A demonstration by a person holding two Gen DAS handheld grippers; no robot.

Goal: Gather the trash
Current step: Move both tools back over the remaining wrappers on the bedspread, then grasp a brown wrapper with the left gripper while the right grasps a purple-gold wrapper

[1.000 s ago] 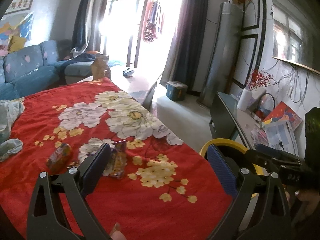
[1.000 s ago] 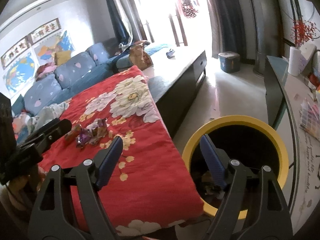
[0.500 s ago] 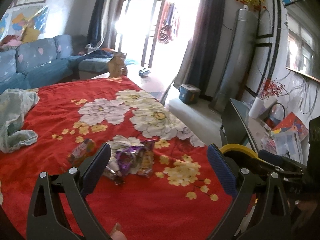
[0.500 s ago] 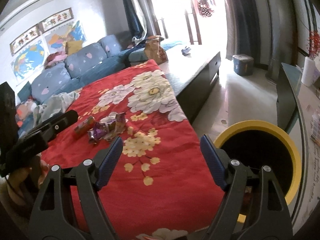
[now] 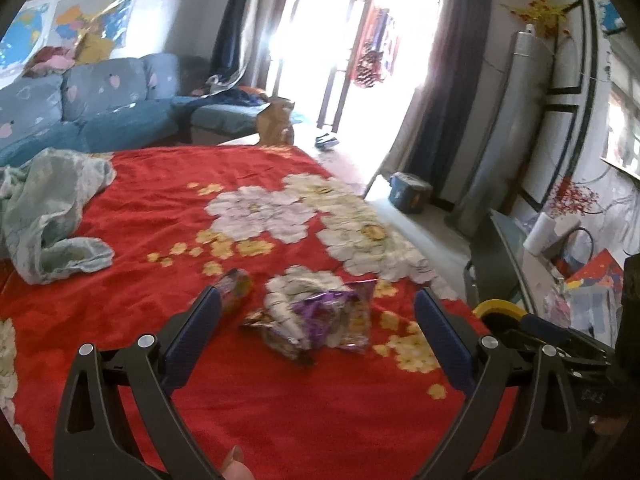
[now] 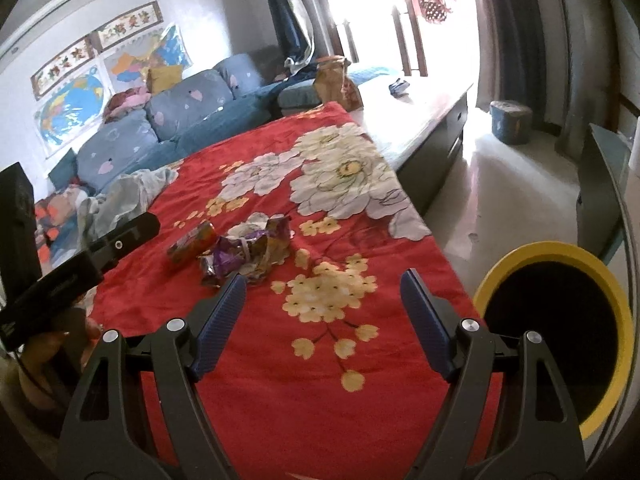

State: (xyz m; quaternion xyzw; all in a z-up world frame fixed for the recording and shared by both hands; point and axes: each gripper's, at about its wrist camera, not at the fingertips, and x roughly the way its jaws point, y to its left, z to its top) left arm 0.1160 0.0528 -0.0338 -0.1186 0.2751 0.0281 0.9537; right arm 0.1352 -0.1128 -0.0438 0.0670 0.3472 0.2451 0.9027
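A heap of crumpled purple and gold snack wrappers lies on the red flowered cloth, with a small colourful packet just left of it. My left gripper is open and empty, its jaws wide to either side of the heap, just short of it. In the right wrist view the wrappers and the packet lie ahead and left. My right gripper is open and empty over the cloth. The yellow-rimmed bin stands on the floor to its right.
A pale green garment lies on the cloth's left side. A blue sofa stands behind. A brown paper bag stands on the bare table end. A dark glass side table with papers is beyond the bin.
Both grippers have swung left, away from the bin, toward the wrappers. The heap now sits between my left gripper's jaws; the bin has slid to the right edge of both views.
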